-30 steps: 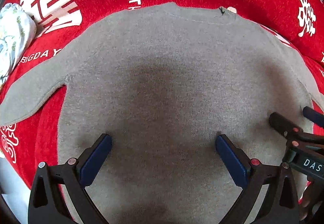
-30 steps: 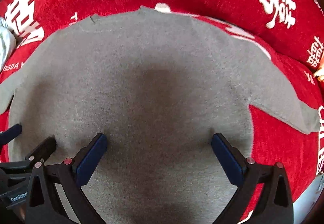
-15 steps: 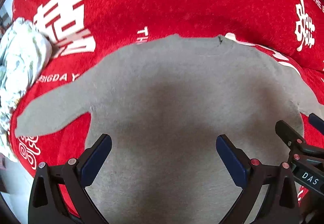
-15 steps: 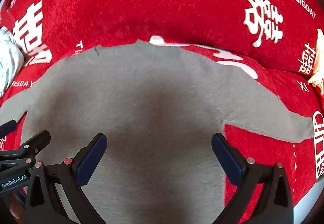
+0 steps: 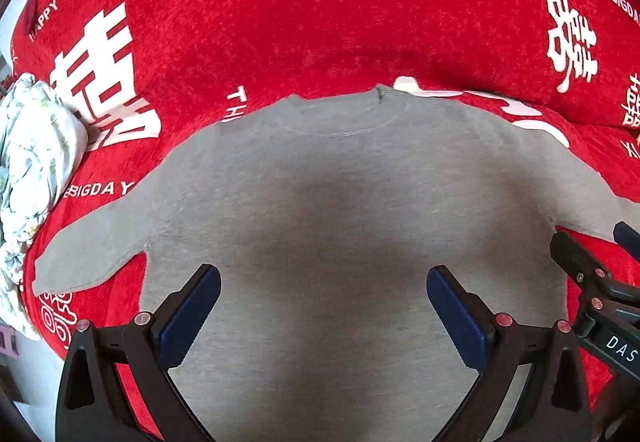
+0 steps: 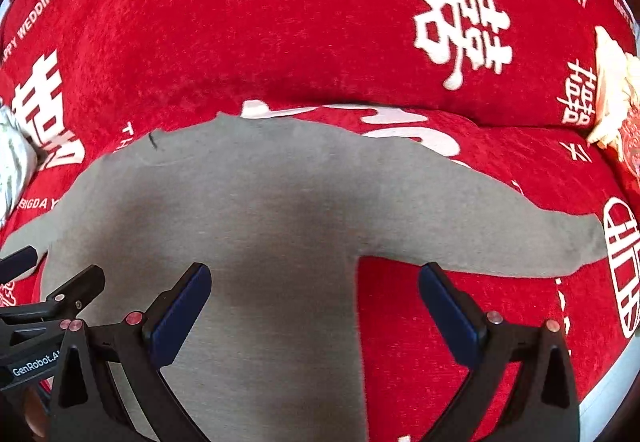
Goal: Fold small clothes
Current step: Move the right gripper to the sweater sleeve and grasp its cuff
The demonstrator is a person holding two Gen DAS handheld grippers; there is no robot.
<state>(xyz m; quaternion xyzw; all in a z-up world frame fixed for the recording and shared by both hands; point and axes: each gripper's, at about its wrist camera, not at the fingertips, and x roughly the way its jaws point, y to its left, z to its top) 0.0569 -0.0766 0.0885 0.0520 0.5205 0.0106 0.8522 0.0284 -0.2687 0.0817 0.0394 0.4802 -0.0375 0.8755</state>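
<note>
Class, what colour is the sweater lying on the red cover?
Plain grey sweater, no pattern; the left wrist view shows it best.

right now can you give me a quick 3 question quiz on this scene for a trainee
1. True or false: the grey sweater lies spread flat on the red blanket with both sleeves out to the sides.
2. Multiple choice: the left tool and the right tool are A) both open, gripping nothing; B) both shut on the sweater; C) left shut, right open.
3. Fill in: in the left wrist view, the crumpled floral cloth lies beyond the sweater's ____ sleeve.

Key: 1 true; 2 A; 3 left
</note>
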